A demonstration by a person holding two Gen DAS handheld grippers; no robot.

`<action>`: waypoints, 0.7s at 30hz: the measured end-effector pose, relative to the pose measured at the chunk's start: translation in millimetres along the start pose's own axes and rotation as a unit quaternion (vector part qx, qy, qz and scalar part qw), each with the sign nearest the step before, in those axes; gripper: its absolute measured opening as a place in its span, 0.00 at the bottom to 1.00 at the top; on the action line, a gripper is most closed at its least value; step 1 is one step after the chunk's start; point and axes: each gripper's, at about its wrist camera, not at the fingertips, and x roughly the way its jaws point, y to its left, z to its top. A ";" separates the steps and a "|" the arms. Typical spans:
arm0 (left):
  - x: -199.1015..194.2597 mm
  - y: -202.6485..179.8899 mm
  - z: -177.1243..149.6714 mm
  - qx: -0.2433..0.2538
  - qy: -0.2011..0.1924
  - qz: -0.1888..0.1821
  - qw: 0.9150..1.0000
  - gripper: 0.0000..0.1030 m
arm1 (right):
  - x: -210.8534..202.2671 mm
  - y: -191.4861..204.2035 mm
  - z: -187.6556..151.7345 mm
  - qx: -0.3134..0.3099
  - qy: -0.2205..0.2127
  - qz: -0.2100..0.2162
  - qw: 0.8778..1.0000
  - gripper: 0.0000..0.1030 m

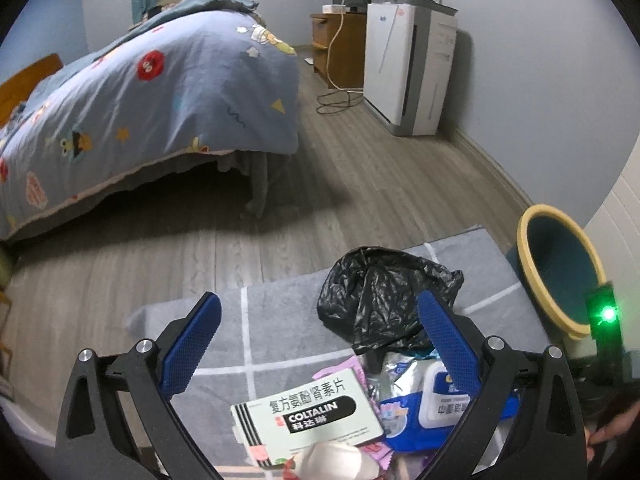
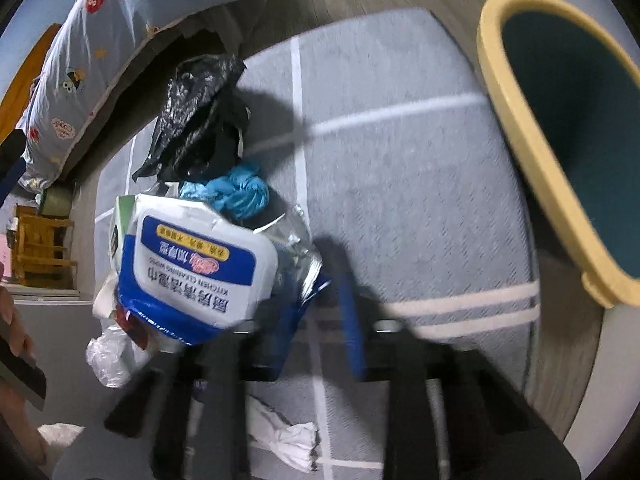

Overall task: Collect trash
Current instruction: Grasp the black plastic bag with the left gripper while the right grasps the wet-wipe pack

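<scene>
A pile of trash lies on a grey rug (image 1: 280, 312): a black plastic bag (image 1: 384, 292), a green Coltalin medicine box (image 1: 308, 416), a blue-and-white wet wipes pack (image 1: 424, 408) and a crumpled white tissue (image 1: 336, 460). My left gripper (image 1: 320, 344) is open above the pile and holds nothing. In the right wrist view my right gripper (image 2: 320, 308) is blurred and looks shut on the wipes pack (image 2: 196, 276), lifting it by its right edge. The black bag (image 2: 200, 120) and a blue crumpled item (image 2: 240, 192) lie behind it. The yellow-rimmed bin (image 2: 560, 128) stands at the right.
A bed with a blue quilt (image 1: 140, 112) stands at the left, an air purifier (image 1: 408, 68) and a wooden nightstand (image 1: 336, 48) by the far wall. The bin (image 1: 560, 272) is right of the rug. A white tissue (image 2: 288, 440) lies on the rug (image 2: 400, 184).
</scene>
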 end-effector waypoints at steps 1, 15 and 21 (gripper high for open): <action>0.6 0.3 -0.4 -0.003 0.001 -0.001 1.000 0.95 | -4.1 0.4 -0.1 0.002 -0.006 0.003 1.000 0.11; 41.3 -23.8 0.4 -0.004 0.035 -0.038 0.999 0.93 | -162.2 20.1 17.3 -0.120 -0.191 -0.105 0.969 0.09; 64.1 -56.7 -4.2 0.037 0.045 -0.050 0.997 0.93 | -177.4 -31.0 37.8 -0.055 -0.211 -0.129 0.967 0.09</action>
